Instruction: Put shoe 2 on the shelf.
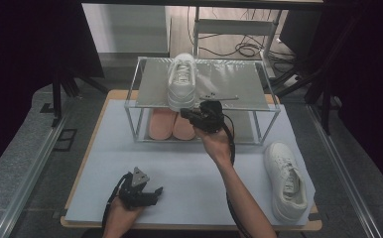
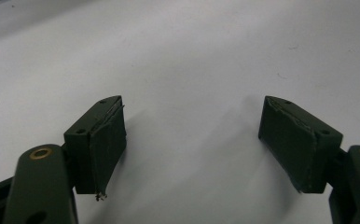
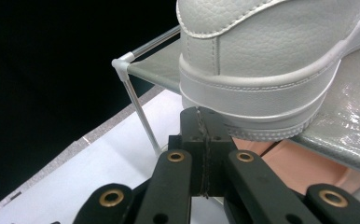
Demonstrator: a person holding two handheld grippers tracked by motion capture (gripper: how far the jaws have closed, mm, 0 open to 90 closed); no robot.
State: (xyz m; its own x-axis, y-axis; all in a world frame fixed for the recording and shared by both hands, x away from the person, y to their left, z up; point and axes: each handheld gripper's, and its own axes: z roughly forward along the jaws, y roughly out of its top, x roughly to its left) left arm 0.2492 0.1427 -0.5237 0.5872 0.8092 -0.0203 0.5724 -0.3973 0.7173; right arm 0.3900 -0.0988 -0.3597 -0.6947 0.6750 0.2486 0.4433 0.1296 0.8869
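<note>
- High view: a white shoe (image 1: 182, 82) is seen on the top shelf of the rack (image 1: 239, 84); the right gripper (image 1: 198, 115) is held at its heel. The left gripper (image 1: 147, 191) is rested low on the desk (image 1: 189, 178).
- Left gripper view: fingers (image 2: 106, 140) are spread, nothing between them.
- Right gripper view: fingers (image 3: 201, 135) are pressed together, just under the shoe's heel.

No text, brand, number or sign can be read in these pictures. The white shoe on the rack (image 1: 182, 82) carries a small dark mark on its tongue, and the white shoe on the mat (image 1: 285, 181) has a similar dark patch inside, perhaps a printed label, but both are too small and blurred to make out. In the gripper views, the shoe's heel shows plain stitched leather with no lettering.
</note>
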